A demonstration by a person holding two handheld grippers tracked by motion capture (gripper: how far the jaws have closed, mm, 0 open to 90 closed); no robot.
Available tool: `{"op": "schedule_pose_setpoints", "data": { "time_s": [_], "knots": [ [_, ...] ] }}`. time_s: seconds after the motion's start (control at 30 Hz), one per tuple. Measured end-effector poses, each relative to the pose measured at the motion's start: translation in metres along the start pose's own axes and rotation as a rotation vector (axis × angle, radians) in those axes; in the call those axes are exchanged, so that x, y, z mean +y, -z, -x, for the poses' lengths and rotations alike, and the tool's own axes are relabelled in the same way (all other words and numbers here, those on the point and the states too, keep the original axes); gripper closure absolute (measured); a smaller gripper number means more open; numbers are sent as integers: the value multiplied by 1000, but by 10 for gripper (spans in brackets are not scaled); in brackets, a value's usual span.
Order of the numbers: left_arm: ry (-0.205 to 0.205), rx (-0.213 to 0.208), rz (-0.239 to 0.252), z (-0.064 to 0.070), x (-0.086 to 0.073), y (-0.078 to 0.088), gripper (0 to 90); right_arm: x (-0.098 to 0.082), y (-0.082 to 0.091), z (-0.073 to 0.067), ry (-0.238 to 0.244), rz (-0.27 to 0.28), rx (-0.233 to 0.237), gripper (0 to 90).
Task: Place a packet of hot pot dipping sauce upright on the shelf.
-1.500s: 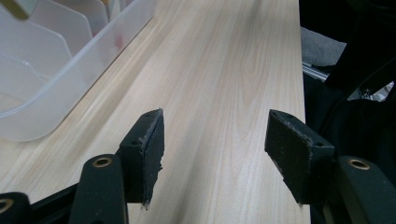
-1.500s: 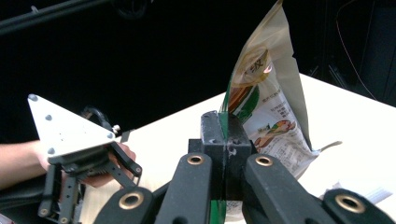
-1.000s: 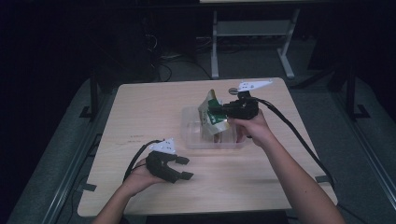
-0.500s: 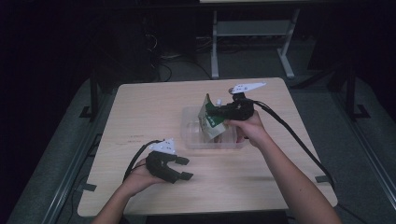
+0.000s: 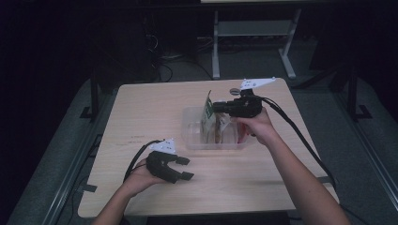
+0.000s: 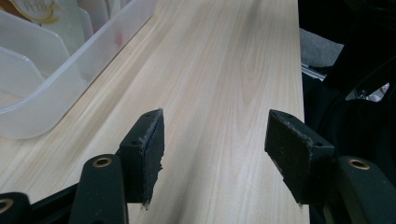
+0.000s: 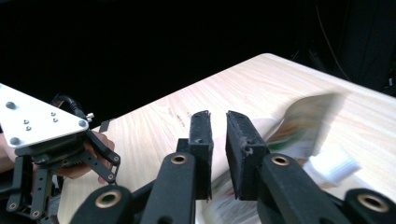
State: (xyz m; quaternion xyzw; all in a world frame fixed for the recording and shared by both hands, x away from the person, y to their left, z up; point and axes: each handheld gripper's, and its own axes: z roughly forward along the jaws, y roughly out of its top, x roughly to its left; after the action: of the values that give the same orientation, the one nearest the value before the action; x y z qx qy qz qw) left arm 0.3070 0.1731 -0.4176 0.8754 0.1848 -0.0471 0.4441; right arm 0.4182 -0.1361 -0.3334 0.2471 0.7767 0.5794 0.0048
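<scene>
Since the earlier frames the right gripper (image 5: 219, 107) has shifted a little over the bin with its packet, now more upright; the left one hasn't budged.

High view: right gripper sits above the clear plastic bin (image 5: 191, 138), jaws nearly closed, pinching the top edge of a green-and-white snack packet (image 5: 207, 110). Packet stands on edge inside the bin, next to other packets (image 5: 225, 131), so my guess is it's being slotted in upright or lifted out; can't tell which. Something red shows at the bin's right end, partly behind the hand, unidentifiable. Left gripper (image 5: 184, 168) rests low on the wooden table (image 5: 141, 112) near the front edge, well apart from the bin, jaws wide and empty; looks parked, out of the way. A small round object sits just behind the right gripper, too small to identify.

Left gripper view: pads (image 6: 148, 154) spread wide, nothing between them, bare wood beneath. Bin wall (image 6: 60, 88) at left, cut off by the frame; a packet inside is only partly seen.

Right gripper view: pads (image 7: 201, 140) close together with a narrow gap. Packet (image 7: 303, 126) is motion-blurred beyond and below them, so the actual contact point is hard to make out. Left gripper (image 7: 70, 149) visible farther off, with its grey plate.
</scene>
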Motion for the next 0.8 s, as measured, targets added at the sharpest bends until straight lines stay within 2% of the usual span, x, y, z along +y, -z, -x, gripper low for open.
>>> {"op": "schedule_pose_setpoints", "data": {
  "time_s": [0.13,0.2,0.4,0.8],
  "knots": [
    [-8,7,-2,-2,1,1,374,5,11,-1,16,-9,-19,736],
    [1,10,-2,-1,0,2,374,6,15,-3,26,-26,-28,687],
    [-1,30,-8,-4,0,6,371,3,23,-13,81,-114,-64,575],
    [14,55,-14,-6,-3,15,364,-14,53,-32,130,-155,-93,503]
  ]
}}
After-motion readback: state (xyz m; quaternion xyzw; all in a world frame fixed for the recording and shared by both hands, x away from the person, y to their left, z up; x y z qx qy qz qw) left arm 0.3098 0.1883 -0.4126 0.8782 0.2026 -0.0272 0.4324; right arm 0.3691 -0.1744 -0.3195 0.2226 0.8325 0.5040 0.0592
